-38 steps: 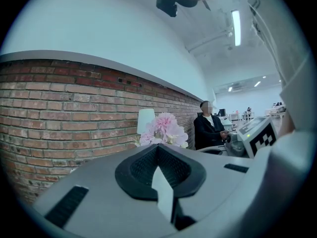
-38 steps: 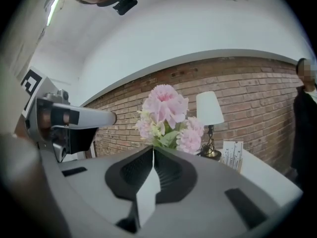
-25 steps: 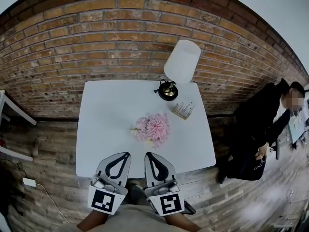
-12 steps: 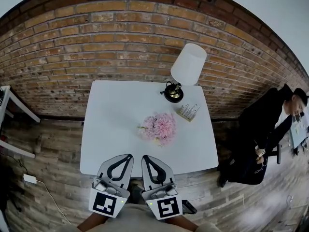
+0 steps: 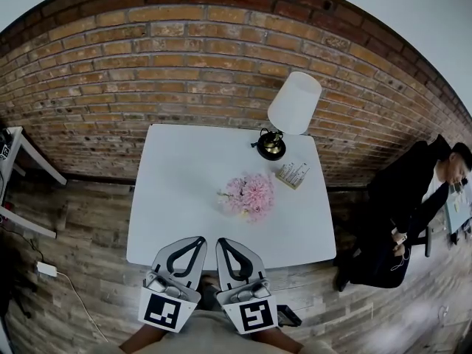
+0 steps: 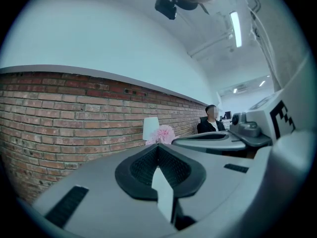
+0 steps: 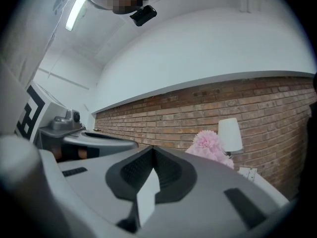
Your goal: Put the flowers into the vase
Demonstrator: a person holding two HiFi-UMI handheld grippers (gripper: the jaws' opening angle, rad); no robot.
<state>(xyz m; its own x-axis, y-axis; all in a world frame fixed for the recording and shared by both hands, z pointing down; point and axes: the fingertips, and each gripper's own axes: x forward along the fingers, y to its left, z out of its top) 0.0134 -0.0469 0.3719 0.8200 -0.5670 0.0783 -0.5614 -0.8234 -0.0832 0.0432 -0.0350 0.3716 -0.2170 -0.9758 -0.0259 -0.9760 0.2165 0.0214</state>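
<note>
Pink flowers (image 5: 251, 194) sit mid-desk (image 5: 177, 198). The lamp (image 5: 295, 102) is at their 1 o'clock and a small box (image 5: 293, 174) at 2. The left gripper (image 5: 198, 240) & right gripper (image 5: 223, 242) are at 6-7 o'clock by the desk edge, jaws together, empty. Risks: going in w/ jaws shut would shove the blooms, and a wide reach could clip the lamp.

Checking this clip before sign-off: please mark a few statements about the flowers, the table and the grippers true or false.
1. The left gripper and the right gripper are both shut, with nothing between their jaws. True.
2. The pink flowers lie on the floor. False: they are on the white table, near its middle.
3. The lamp stands at the table's far side, by the brick wall. True.
4. The right gripper touches the pink flowers. False: it is at the table's near edge, well apart from them.
</note>
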